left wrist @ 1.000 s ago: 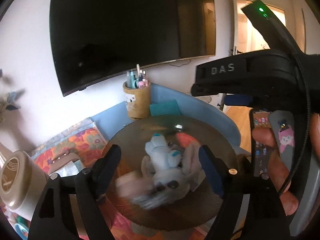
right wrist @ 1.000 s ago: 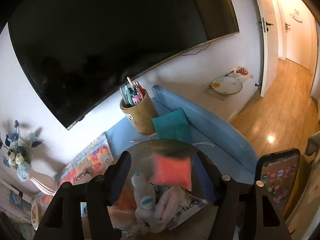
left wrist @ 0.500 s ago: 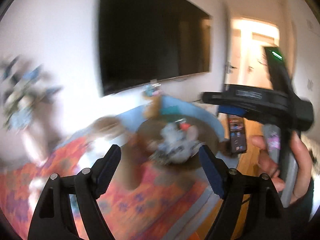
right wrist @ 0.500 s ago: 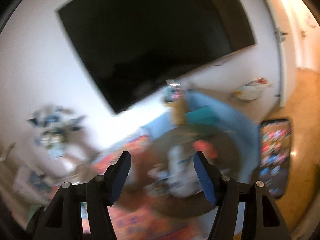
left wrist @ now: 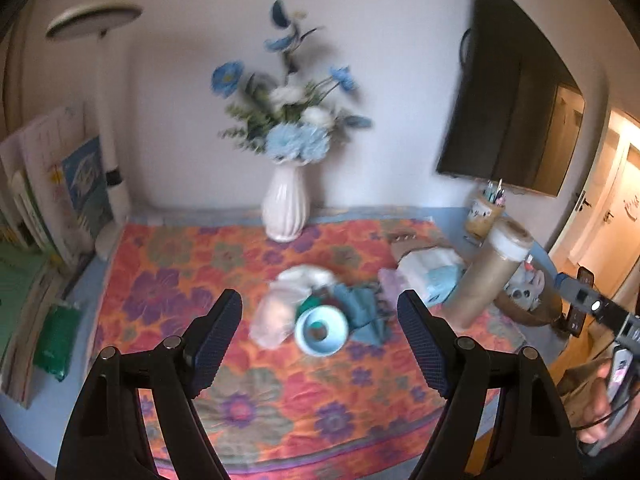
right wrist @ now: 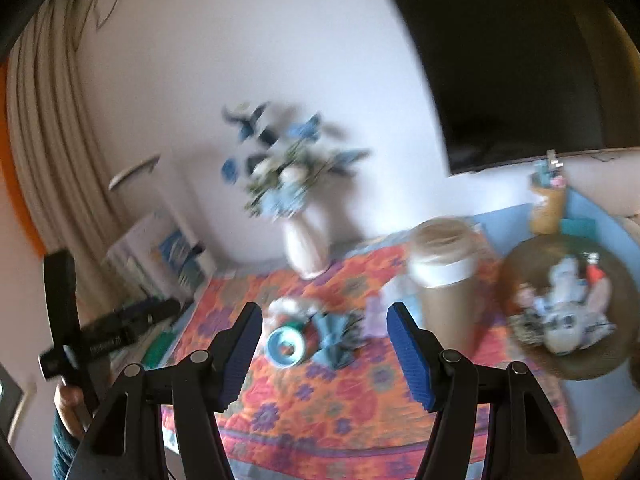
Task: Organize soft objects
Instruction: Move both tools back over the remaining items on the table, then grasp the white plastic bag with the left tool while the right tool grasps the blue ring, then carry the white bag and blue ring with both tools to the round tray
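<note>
The left gripper (left wrist: 320, 332) has its jaws standing wide apart, with nothing between the blue pads; it hangs above the tabletop (left wrist: 120, 264) and touches nothing. The right gripper (right wrist: 324, 344) is likewise parted and empty, also clear of everything below.

Ahead of both, on the floral cloth (left wrist: 280, 392), lies a small heap of soft things: a crumpled white cloth (left wrist: 288, 300), a teal cloth (left wrist: 366, 308) bunched beside it, and a pale blue ring (left wrist: 320, 330) resting at the front of the heap. Further right, a white and light blue bundle (left wrist: 432, 272) sits beside a tall brown cylinder (left wrist: 488, 272). Beyond it, a round woven basket (right wrist: 600, 360) holds plush toys (right wrist: 564, 320), blurred. A white vase of blue flowers (left wrist: 286, 208) stands at the back against the wall.
</note>
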